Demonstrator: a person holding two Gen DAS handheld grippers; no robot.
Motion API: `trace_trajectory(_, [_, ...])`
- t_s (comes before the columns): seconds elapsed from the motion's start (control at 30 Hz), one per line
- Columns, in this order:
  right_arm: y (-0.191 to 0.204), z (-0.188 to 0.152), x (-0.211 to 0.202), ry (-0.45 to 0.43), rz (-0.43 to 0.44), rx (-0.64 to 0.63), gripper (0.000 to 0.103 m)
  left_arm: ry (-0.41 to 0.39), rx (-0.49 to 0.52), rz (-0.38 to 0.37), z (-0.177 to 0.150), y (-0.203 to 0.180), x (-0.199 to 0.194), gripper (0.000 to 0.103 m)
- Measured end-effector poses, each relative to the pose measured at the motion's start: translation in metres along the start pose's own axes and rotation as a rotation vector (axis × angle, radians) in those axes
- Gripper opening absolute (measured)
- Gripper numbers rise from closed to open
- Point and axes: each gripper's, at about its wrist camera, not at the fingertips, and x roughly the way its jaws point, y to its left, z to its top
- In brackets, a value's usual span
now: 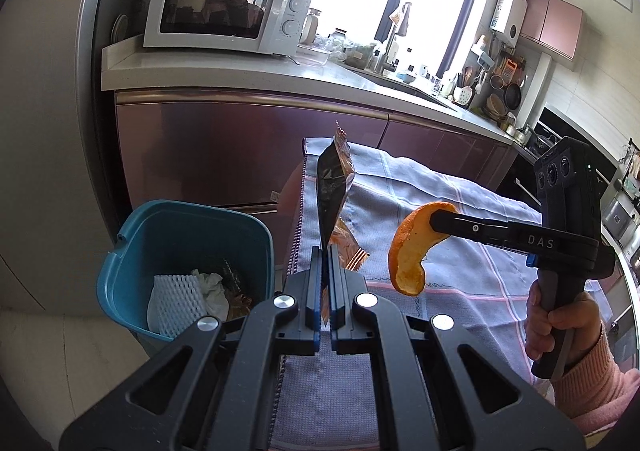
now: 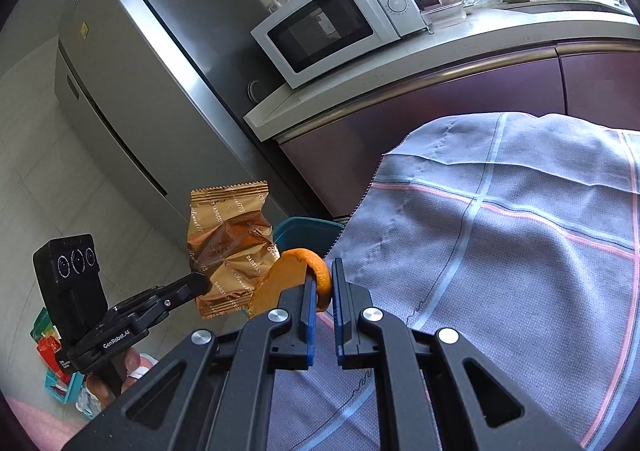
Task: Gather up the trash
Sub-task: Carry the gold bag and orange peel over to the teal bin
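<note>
Our left gripper [image 1: 326, 251] is clamped on a gold snack wrapper [image 2: 230, 241] beside the blue bin [image 1: 188, 227], while our right gripper [image 2: 322, 275] pinches an orange peel [image 1: 416, 247] above the checked cloth [image 2: 520, 231].

Teal bin [image 1: 188, 235]; gold wrapper [image 2: 228, 243]; orange peel [image 1: 412, 247]; grey-blue cloth [image 2: 500, 231], pink-blue check; white microwave [image 1: 224, 19].
</note>
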Motion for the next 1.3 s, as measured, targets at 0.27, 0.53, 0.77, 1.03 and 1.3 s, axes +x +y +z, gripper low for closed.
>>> trace_trajectory(0.27, [0.007,0.004,0.008,0.011,0.015,-0.015,0.006,-0.006,-0.01,0.018,0.003,0.009,-0.002,0.003])
trace_trajectory(0.53, [0.012,0.007,0.018,0.023,0.026,-0.02,0.006,-0.007,-0.022,0.034,0.002,0.012,-0.002,0.003])
trace_trajectory(0.77, [0.016,0.009,0.027,0.035,0.033,-0.026,0.006,-0.008,-0.031,0.042,0.002,0.017,-0.002,0.003])
trace_trajectory(1.03, [0.017,0.01,0.034,0.047,0.043,-0.031,0.006,-0.016,-0.044,0.063,0.004,0.023,-0.005,0.003])
trace_trajectory(1.3, [0.024,0.014,0.043,0.062,0.055,-0.045,0.006,-0.019,-0.06,0.084,0.004,0.029,-0.007,0.003])
